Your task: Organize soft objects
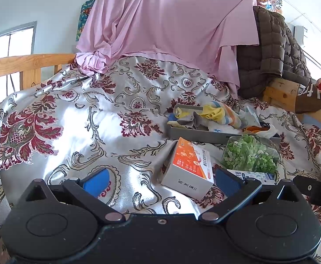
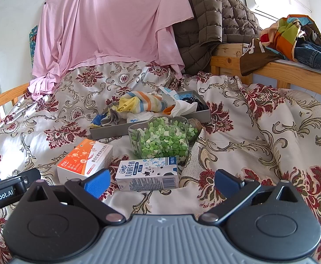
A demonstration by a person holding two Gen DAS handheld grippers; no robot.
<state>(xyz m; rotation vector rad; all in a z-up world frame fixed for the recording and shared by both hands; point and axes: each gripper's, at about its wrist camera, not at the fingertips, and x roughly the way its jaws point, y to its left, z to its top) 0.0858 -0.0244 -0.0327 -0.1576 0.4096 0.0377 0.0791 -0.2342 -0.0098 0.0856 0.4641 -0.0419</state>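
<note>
A grey tray [image 1: 195,134] [image 2: 116,129] lies on the patterned bedspread and holds a heap of soft things: a striped yellow, blue and orange cloth [image 1: 222,112] [image 2: 142,103], grey socks [image 1: 189,118] and dark pieces [image 2: 193,101]. My left gripper [image 1: 160,181] is open, low over the bedspread, left of an orange and white box [image 1: 189,167] [image 2: 87,158]. Over in the right wrist view, my right gripper [image 2: 162,181] is open too, with a blue and white milk carton [image 2: 148,173] lying just ahead between its fingers, untouched. Neither holds anything.
A clear bag of green pieces [image 1: 250,154] [image 2: 162,140] sits in front of the tray. A pink sheet [image 2: 107,22] and a brown quilted jacket [image 2: 213,19] hang at the back. Wooden bed rails [image 1: 13,66] [image 2: 270,66] border the bed; clothes [image 2: 292,37] lie on the right ledge.
</note>
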